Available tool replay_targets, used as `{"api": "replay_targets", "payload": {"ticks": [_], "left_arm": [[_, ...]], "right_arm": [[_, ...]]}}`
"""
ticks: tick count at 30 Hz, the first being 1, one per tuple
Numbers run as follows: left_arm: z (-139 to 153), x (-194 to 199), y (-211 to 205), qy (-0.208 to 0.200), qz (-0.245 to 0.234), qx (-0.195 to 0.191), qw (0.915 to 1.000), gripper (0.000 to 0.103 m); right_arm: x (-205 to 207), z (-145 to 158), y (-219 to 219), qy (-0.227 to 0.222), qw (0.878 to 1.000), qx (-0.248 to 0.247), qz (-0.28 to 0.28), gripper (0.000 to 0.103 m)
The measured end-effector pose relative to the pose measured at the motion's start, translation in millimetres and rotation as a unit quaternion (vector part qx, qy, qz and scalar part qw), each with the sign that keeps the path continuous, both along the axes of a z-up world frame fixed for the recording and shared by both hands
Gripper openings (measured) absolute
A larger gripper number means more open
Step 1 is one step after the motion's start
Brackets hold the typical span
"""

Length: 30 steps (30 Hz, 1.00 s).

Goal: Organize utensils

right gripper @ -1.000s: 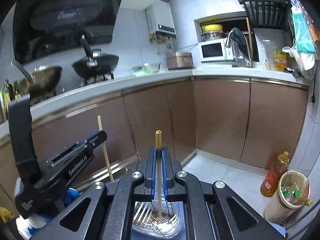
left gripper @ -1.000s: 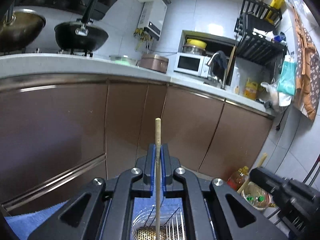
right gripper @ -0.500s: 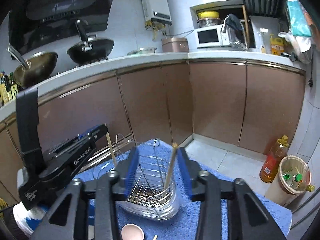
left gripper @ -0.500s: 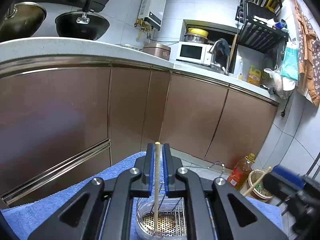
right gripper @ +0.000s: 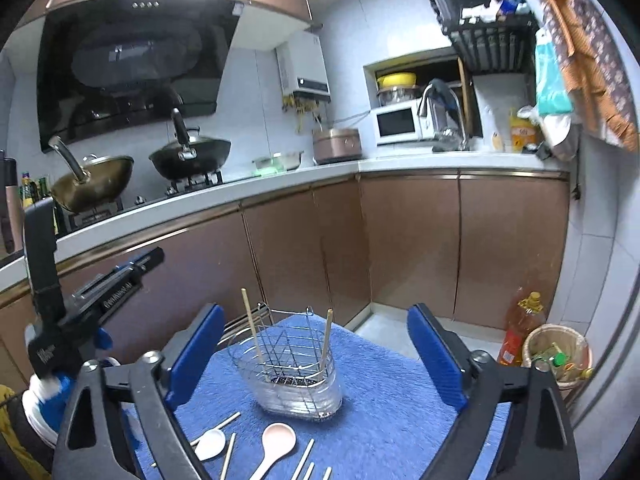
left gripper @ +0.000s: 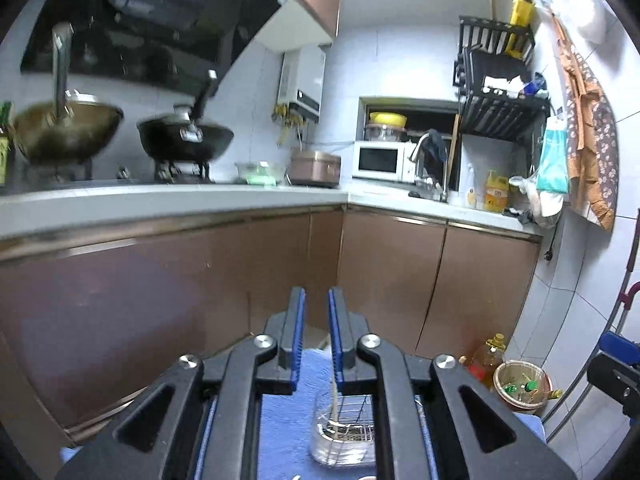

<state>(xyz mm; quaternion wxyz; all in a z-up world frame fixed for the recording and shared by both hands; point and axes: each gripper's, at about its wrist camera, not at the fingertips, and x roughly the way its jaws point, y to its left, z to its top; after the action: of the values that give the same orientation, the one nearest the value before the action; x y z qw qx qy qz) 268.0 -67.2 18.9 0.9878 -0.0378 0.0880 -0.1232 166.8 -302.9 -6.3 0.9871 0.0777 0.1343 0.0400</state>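
Two chopsticks (right gripper: pixel 253 328) stand in the wire utensil basket (right gripper: pixel 294 364) on the blue towel (right gripper: pixel 384 400). Spoons (right gripper: pixel 276 446) lie beside it, handles cut off. Right hand-held gripper (right gripper: pixel 316 360) opening wide, empty; left hand-held gripper (left gripper: pixel 317 340) opening slightly, empty.

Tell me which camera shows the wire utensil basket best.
The right wrist view: the wire utensil basket stands whole on the blue towel, with two chopsticks upright inside it. The left wrist view catches only its lower part, mostly hidden behind that tool's own black frame.
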Motion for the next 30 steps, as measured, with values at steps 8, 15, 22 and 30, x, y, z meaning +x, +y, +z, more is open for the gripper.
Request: {"api": "replay_targets", "payload": {"ticks": [8,15,22,30], "left_arm": [[41.7,-76.0,36.0,-0.020,-0.012,-0.020,0.9995,0.063],[49.7,-130.5,46.4,-0.028,-0.026,-0.016,0.9991,0.064],[43.8,-163.4,47.1,0.008,-0.018,0.017,0.9997,0.064],[30.4,-187.9,40.9,0.083,-0.055,0.024,0.9947,0.064]], "right_arm": [[-62.3,21.2,6.7,-0.006,1.000,0.010,0.002,0.099],[-101.6,18.3,9.0,0.006,1.000,0.021,0.000,0.099],[-132.5,17.2,10.5,0.004,0.999,0.035,0.005,0.099],[-162.4,21.3,13.0,0.002,0.999,0.036,0.019,0.099]]}}
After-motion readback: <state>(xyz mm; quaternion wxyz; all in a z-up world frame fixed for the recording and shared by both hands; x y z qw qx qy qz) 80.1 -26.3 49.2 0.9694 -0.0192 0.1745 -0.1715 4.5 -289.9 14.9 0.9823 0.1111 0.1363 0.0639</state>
